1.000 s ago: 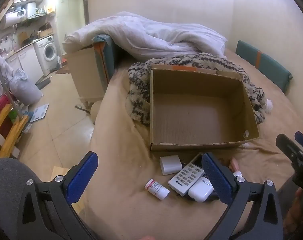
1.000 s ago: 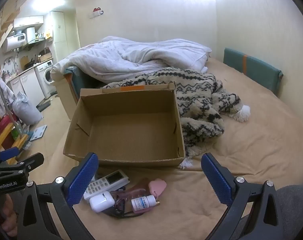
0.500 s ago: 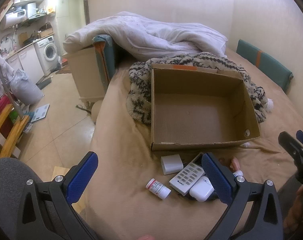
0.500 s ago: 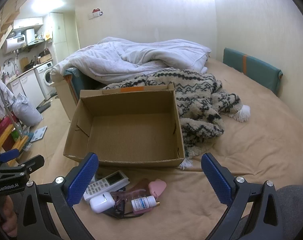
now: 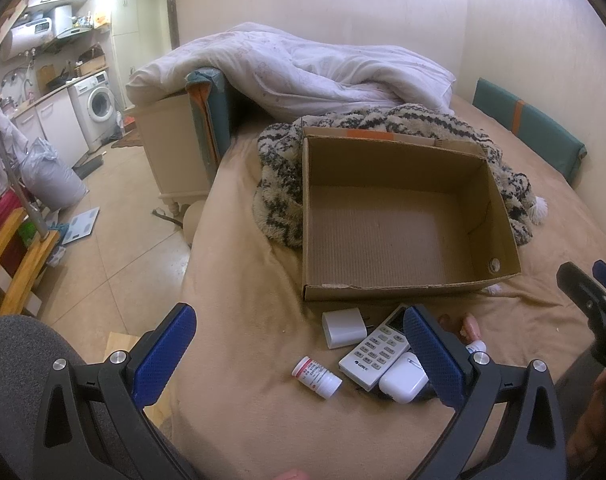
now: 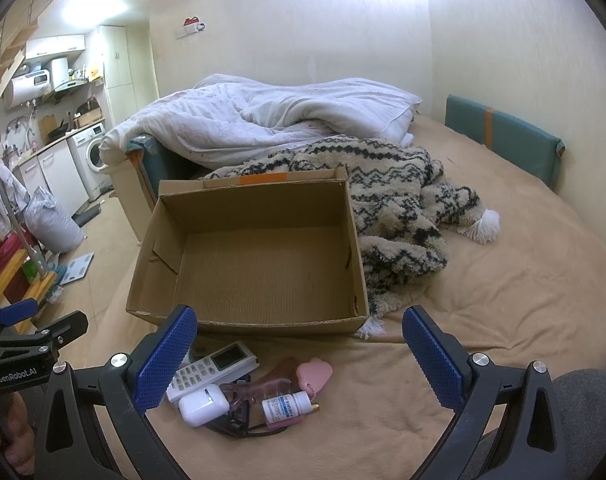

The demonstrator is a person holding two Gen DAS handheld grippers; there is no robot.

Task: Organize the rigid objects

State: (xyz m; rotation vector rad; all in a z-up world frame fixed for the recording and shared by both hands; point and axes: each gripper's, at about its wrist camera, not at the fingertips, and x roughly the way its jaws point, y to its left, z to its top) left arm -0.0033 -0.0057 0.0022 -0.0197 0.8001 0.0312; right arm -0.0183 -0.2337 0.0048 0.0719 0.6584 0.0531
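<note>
An empty open cardboard box (image 5: 403, 296) (image 6: 247, 322) sits on the tan bed. In front of it lie a white charger cube (image 5: 343, 328), a white remote (image 5: 377, 348) (image 6: 211, 366), a white earbud case (image 5: 403, 376) (image 6: 203, 400), a red-capped pill bottle (image 5: 317, 372), a small white bottle (image 6: 287, 404) and a pink item (image 6: 313, 374). My left gripper (image 5: 303, 356) is open and empty, just above the pile. My right gripper (image 6: 299, 360) is open and empty over the same pile. The right gripper also shows in the left wrist view (image 5: 591, 292).
A patterned knit blanket (image 6: 399, 216) lies behind and right of the box, a white duvet (image 6: 263, 120) further back. The bed edge drops to a tiled floor (image 5: 115, 240) on the left. A teal cushion (image 6: 503, 140) lines the right wall.
Both grippers have drifted slightly; the view of the box and pile has barely shifted. Nothing was taken hold of or moved.
</note>
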